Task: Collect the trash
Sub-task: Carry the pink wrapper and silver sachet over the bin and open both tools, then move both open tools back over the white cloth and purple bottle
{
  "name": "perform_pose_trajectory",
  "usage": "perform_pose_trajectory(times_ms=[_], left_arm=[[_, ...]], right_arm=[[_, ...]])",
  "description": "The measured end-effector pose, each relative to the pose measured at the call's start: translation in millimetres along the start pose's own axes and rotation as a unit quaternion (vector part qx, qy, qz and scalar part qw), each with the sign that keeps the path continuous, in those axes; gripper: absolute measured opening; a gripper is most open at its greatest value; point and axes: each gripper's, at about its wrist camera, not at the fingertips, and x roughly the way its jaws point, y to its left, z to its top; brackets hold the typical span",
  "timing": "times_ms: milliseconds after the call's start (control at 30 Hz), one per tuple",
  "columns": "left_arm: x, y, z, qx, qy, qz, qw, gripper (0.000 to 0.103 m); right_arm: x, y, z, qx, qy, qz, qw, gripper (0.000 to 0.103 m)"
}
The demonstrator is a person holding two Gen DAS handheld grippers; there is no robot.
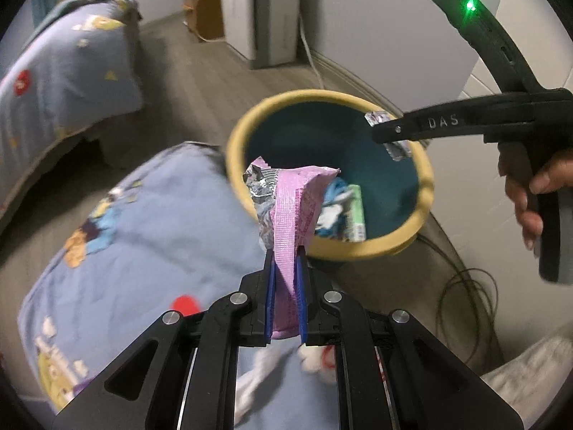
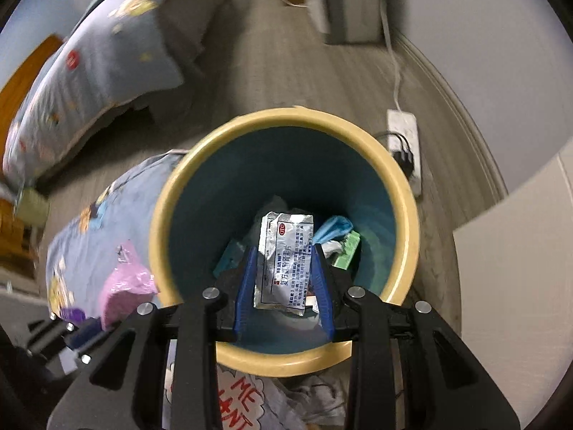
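A teal bin with a yellow rim [image 1: 426, 179] [image 2: 186, 165] stands on the floor by the bed and holds several wrappers. My left gripper [image 1: 285, 251] is shut on a pink wrapper [image 1: 293, 211] and holds it at the bin's near rim; the wrapper also shows in the right wrist view [image 2: 123, 283]. My right gripper [image 2: 284, 251] hangs over the bin's mouth with a silver sachet [image 2: 283, 261] between its blue pads; the jaws look parted and I cannot tell whether they grip it. In the left wrist view the right gripper [image 1: 385, 132] holds the sachet [image 1: 378, 118] over the bin's far side.
A bed with blue cartoon bedding [image 1: 143, 251] [image 2: 89, 236] lies left of the bin. A white power strip [image 2: 404, 143] with cables sits on the floor to the right. A white appliance [image 1: 258, 14] stands at the back wall.
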Motion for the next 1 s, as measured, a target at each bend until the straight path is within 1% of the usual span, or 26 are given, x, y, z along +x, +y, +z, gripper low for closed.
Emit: perform_pose_trajectory(times_ms=[100,167,300,433,533,600,667,700,733,767,800,833,867,900,967,1000], left_arm=[[17.7,-9.3,13.1,0.011,0.007,-0.005,0.9999,0.011],[27.0,-14.6,20.1,0.017,0.009,-0.005,0.9998,0.011],[42.8,-21.2,38.6,0.025,0.004,-0.004,0.9997,0.012],[49.2,-26.3,47.1,0.036,-0.006,0.008,0.9993,0.012],[49.1,-25.7,46.4,0.033,-0.016,0.004,0.9993,0.024],[49.2,-24.5,45.1,0.032,-0.021,0.007,0.9993,0.046],[49.3,-22.3,42.9,0.027,-0.023,0.007,0.9994,0.056],[47.7,-18.9,39.6,0.022,-0.026,0.01,0.9994,0.061],[46.5,-16.9,39.0,0.02,-0.029,0.013,0.9993,0.063],[43.7,-14.2,37.9,0.017,-0.033,0.017,0.9991,0.07],[40.2,-10.6,35.6,0.013,-0.038,0.023,0.9989,0.075],[36.5,-7.0,34.1,0.01,-0.042,0.025,0.9988,0.076],[33.2,-4.3,32.4,0.008,-0.045,0.025,0.9987,0.081],[27.3,0.2,29.3,0.002,-0.05,0.028,0.9984,0.086],[18.2,5.2,25.6,-0.004,-0.057,0.031,0.9979,0.093],[11.1,10.0,21.4,-0.007,-0.061,0.037,0.9974,0.094]], right_arm=[[7.6,-12.8,-1.5,0.033,0.004,0.004,0.999,0.031],[15.8,-10.8,-0.5,0.054,0.006,0.013,0.998,0.031],[17.6,-19.7,1.8,0.088,0.001,0.02,0.996,0.031],[14.8,-26.1,3.8,0.112,-0.006,0.042,0.993,0.031],[19.2,-21.3,5.3,0.106,-0.005,0.048,0.993,0.032],[23.0,-14.0,4.8,0.092,-0.004,0.045,0.995,0.032],[24.5,-12.8,6.5,0.086,-0.007,0.034,0.996,0.033],[23.7,-12.1,7.5,0.085,-0.009,0.031,0.996,0.045],[23.8,-11.8,7.9,0.085,-0.01,0.031,0.996,0.052],[23.9,-12.0,6.5,0.085,-0.011,0.029,0.996,0.058],[20.0,-10.2,5.6,0.086,-0.013,0.028,0.996,0.06],[18.1,-9.3,5.9,0.086,-0.016,0.028,0.996,0.063],[17.9,-7.5,6.2,0.085,-0.016,0.03,0.996,0.073],[17.0,-6.5,6.0,0.084,-0.015,0.029,0.996,0.08],[13.6,-4.3,3.4,0.085,-0.02,0.027,0.996,0.084],[11.0,-1.9,4.0,0.083,-0.022,0.025,0.996,0.087]])
